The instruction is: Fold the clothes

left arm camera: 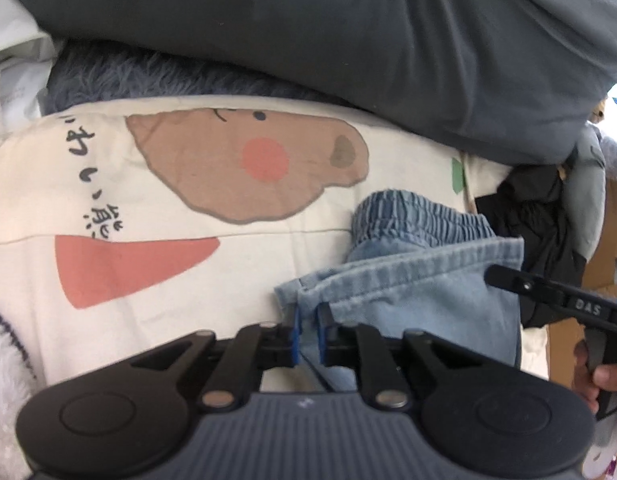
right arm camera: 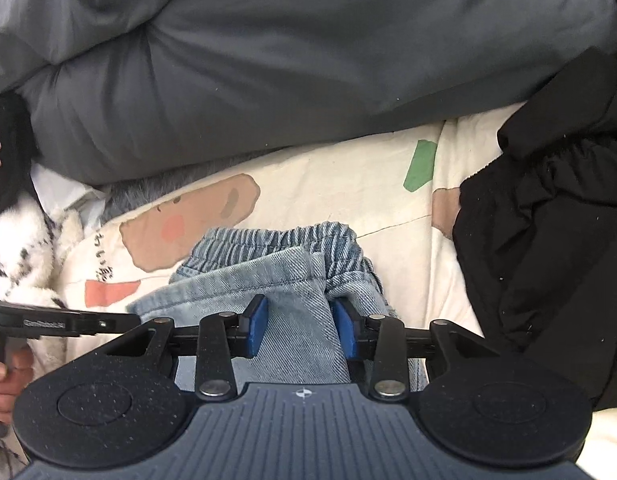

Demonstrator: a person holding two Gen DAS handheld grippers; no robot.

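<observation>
pinching the hem at lower centre, the left gripper has its jaws nearly closed on a thin fold of the jeans. the right gripper sits half open around a thicker fold, pads touching it. the jeans run up-frame from both, elastic waistband farthest, pale blue denim, on the printed sheet.

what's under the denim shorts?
The denim shorts lie on a cream cartoon-print sheet, with both the left gripper and right gripper on the denim. The print directly beneath the shorts is covered, so nothing more can be told.
</observation>
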